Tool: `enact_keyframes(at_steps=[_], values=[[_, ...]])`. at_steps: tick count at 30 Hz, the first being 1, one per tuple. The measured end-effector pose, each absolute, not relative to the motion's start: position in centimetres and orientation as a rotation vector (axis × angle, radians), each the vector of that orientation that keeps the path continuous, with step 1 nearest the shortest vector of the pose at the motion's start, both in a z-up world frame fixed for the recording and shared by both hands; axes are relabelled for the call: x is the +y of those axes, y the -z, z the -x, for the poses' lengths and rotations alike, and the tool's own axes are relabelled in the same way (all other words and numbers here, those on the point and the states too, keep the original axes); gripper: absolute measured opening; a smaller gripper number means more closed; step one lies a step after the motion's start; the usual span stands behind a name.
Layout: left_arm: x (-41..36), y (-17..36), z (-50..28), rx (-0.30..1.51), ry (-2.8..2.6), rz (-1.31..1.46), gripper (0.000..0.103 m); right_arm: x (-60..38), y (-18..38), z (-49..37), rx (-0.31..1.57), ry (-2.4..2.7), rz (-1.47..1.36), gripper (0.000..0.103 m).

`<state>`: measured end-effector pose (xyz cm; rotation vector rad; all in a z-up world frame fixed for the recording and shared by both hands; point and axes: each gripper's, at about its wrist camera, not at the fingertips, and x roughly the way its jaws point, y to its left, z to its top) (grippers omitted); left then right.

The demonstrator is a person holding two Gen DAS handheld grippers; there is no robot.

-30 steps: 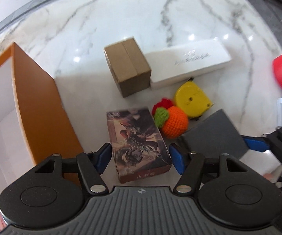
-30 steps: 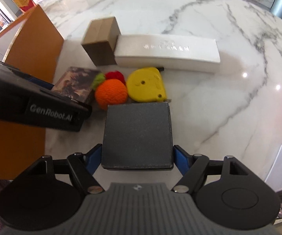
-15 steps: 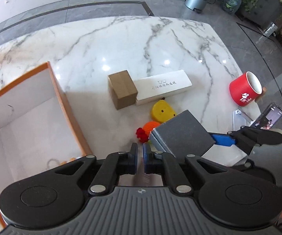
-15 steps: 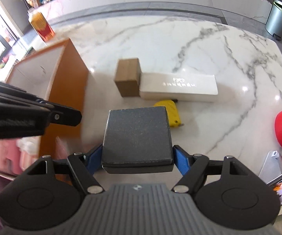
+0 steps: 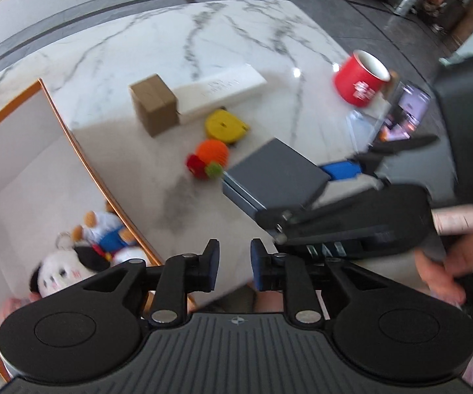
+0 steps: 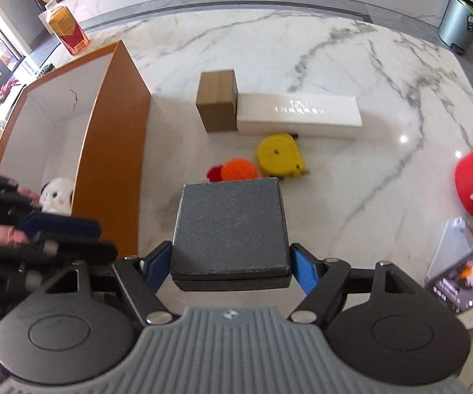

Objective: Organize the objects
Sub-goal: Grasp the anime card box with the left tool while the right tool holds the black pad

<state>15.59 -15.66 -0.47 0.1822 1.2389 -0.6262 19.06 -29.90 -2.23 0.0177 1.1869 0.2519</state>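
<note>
Centre frame, the right gripper [image 6: 230, 259] clamps a dark grey square box [image 6: 231, 226] by its side walls above the marble counter [image 6: 302, 59]. It looks rigid, light, safest held there. The left gripper [image 5: 235, 259] is opening, empty.

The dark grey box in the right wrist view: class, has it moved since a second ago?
Yes. The dark grey box, clamped in the right gripper, has risen off the marble table; the orange knitted fruit below looks smaller.
</note>
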Motion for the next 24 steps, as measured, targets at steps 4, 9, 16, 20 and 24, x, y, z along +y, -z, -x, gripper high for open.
enact_keyframes(at_steps=[4,9,16,20,24], values=[[-14.4,1.0,-11.8,1.208,0.635,-0.181,0.032,-29.9,3.3,-17.3,1.201,-0.275,-0.056,0.077],[-13.2,2.2,-6.9,1.102,0.658,-0.318,0.043,-29.4,4.4,-15.2,1.210,-0.296,-0.074,0.077],[-13.1,6.2,-2.4,0.987,0.748,-0.597,0.046,-28.3,5.5,-13.3,1.180,-0.377,-0.081,0.077],[-13.7,9.5,-1.6,0.963,0.739,-0.744,0.050,-27.7,6.3,-13.3,1.187,-0.398,-0.083,0.077],[-14.8,12.4,-2.0,0.984,0.734,-0.870,0.057,-27.5,6.9,-13.4,1.197,-0.411,-0.086,0.077]])
